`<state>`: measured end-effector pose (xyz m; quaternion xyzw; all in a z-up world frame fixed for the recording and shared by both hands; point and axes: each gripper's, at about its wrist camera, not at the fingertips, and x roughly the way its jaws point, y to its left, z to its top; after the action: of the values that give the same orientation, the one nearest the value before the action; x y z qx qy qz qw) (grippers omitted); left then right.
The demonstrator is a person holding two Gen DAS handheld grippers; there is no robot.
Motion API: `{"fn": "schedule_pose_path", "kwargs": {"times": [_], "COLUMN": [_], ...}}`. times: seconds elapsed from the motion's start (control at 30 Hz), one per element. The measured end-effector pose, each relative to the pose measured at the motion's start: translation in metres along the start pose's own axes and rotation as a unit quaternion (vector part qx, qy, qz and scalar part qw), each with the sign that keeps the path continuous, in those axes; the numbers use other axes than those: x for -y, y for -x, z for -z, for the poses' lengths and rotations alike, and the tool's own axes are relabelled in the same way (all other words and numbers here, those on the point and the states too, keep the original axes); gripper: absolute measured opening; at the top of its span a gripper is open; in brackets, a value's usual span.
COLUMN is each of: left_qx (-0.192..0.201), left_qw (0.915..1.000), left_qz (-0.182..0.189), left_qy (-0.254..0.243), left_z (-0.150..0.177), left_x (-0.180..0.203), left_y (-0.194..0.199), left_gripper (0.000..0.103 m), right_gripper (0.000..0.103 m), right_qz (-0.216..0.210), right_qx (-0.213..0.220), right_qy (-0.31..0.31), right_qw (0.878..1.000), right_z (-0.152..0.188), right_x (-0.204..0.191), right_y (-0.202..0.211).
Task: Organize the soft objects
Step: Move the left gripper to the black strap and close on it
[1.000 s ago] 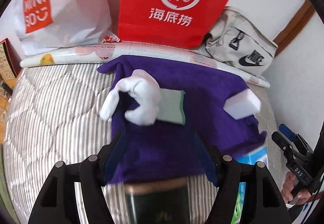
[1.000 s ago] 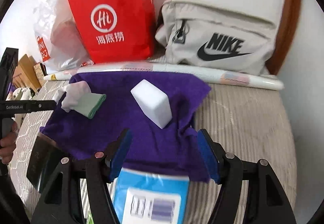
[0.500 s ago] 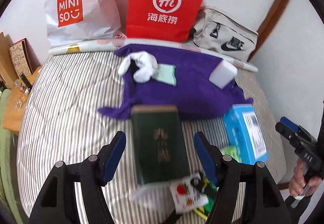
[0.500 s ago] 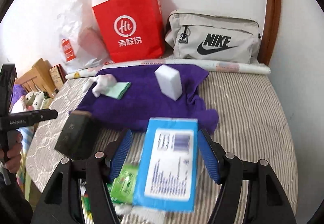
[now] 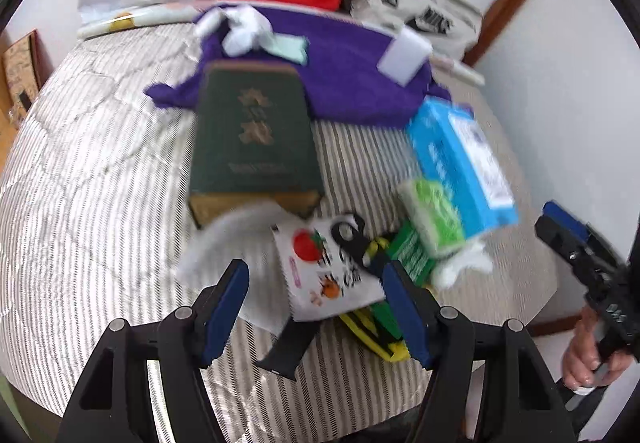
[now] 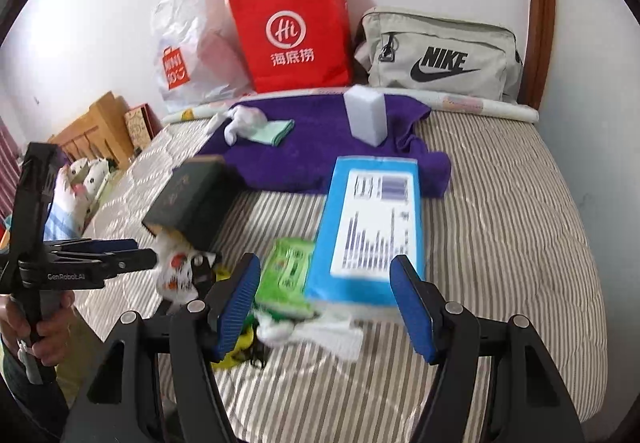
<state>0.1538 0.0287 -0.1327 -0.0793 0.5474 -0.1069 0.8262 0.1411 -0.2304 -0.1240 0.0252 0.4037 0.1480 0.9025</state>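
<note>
A purple towel [image 5: 352, 75] [image 6: 304, 147] lies at the far side of the striped bed. On it sit a white sock [image 5: 244, 31] [image 6: 244, 123], a pale green cloth [image 5: 288, 49] [image 6: 272, 131] and a white sponge block [image 5: 404, 55] [image 6: 366, 115]. Nearer lies a pile: a white cloth [image 5: 236, 243], a white tissue [image 6: 320, 331], a green wipes pack [image 5: 434, 215] [image 6: 286, 271]. My left gripper [image 5: 320, 307] is open above the pile's near edge. My right gripper [image 6: 324, 307] is open over the tissue and the pile.
A dark green book [image 5: 252, 139] [image 6: 192, 199], a blue box [image 5: 460, 159] [image 6: 372, 231], a snack packet [image 5: 328, 271] and a black-and-yellow tool [image 5: 372, 255] lie in the pile. A red bag [image 6: 292, 31], a white bag [image 6: 192, 51] and a Nike bag [image 6: 440, 55] stand along the wall.
Both grippers have pulled back from the purple towel toward the bed's near edge. The book, blue box and pile have come into view. Both stay open.
</note>
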Motion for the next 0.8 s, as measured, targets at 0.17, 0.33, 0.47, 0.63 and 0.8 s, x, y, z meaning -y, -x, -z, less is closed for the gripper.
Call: {"fn": "schedule_pose_path", "kwargs": {"times": [0.17, 0.33, 0.47, 0.63, 0.8], "left_qx": [-0.019, -0.029, -0.042, -0.042, -0.016], "left_qw": [0.9993, 0.9995, 0.9987, 0.9979, 0.9979], "left_qz": [-0.031, -0.01, -0.015, -0.031, -0.039], "left_qy": [-0.008, -0.011, -0.025, -0.037, -0.049], "left_z": [0.005, 0.005, 0.003, -0.003, -0.002], "left_x": [0.005, 0.01, 0.02, 0.032, 0.033], "left_y": [-0.023, -0.032, -0.041, -0.049, -0.044], "left_gripper": [0.068, 0.068, 0.068, 0.07, 0.065], "right_gripper": [0.067, 0.067, 0.067, 0.067, 0.067], "right_qz": [-0.002, 0.004, -0.01, -0.009, -0.01], "right_qx": [-0.009, -0.006, -0.011, -0.024, -0.031], "right_qy": [0.001, 0.002, -0.01, -0.008, -0.01], "right_qw": [1.0, 1.0, 1.0, 1.0, 0.999], "right_z": [0.016, 0.024, 0.027, 0.031, 0.036], "right_x": [0.0, 0.0, 0.003, 0.0, 0.0], "right_y": [-0.003, -0.002, -0.006, -0.015, -0.019]}}
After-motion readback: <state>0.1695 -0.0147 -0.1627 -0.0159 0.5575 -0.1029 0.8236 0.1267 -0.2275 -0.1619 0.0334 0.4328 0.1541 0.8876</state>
